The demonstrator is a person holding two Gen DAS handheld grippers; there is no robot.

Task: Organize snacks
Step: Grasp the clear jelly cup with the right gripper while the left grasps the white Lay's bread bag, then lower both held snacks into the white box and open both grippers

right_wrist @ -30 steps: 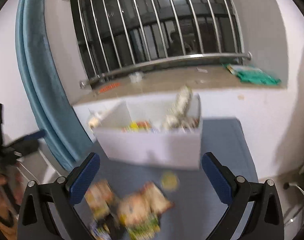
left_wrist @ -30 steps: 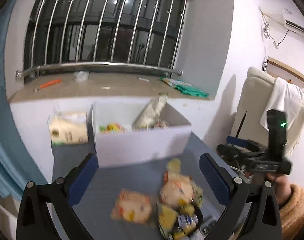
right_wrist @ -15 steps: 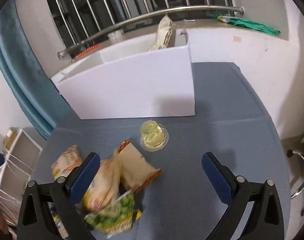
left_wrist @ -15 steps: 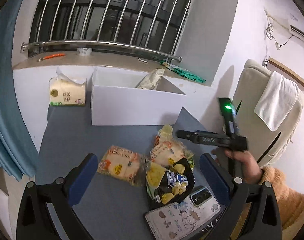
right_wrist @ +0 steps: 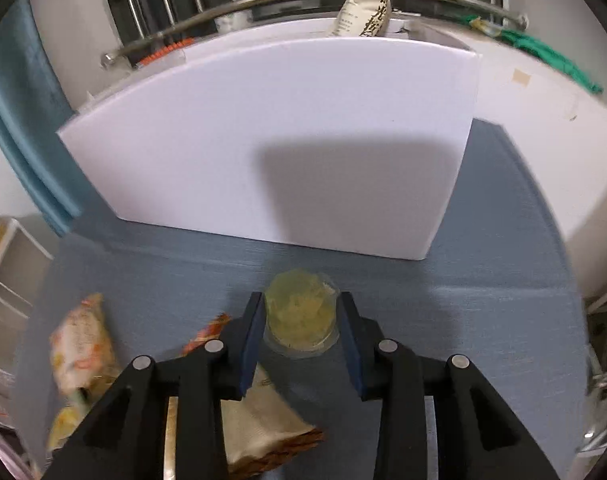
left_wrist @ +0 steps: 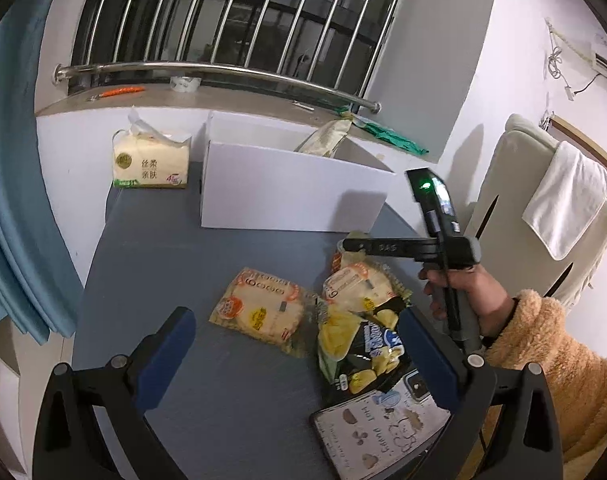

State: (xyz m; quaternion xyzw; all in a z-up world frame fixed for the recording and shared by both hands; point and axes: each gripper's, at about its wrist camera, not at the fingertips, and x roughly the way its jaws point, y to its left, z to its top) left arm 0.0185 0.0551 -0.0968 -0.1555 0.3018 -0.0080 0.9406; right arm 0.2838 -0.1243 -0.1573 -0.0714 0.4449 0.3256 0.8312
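jelly cup (right_wrist: 300, 312): small, clear, yellow-green, on tabletop (right_wrist: 483, 312) before white box (right_wrist: 271, 140) | right gripper (right_wrist: 301, 314): jaws pinching cup | left gripper (left_wrist: 299, 344): jaws spread, hovering

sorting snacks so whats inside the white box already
One pale snack bag sticks up over the rim of the white box. The front wall hides everything lower inside.

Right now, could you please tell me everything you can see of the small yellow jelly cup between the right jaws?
The small yellow jelly cup is a round, clear plastic tub with a flanged rim, filled with pale yellow jelly. It sits upright on the blue-grey table, just in front of the white cardboard box. The right gripper has its blue-padded jaws closed against the cup's two sides. An orange-edged snack packet lies near, partly under the gripper.
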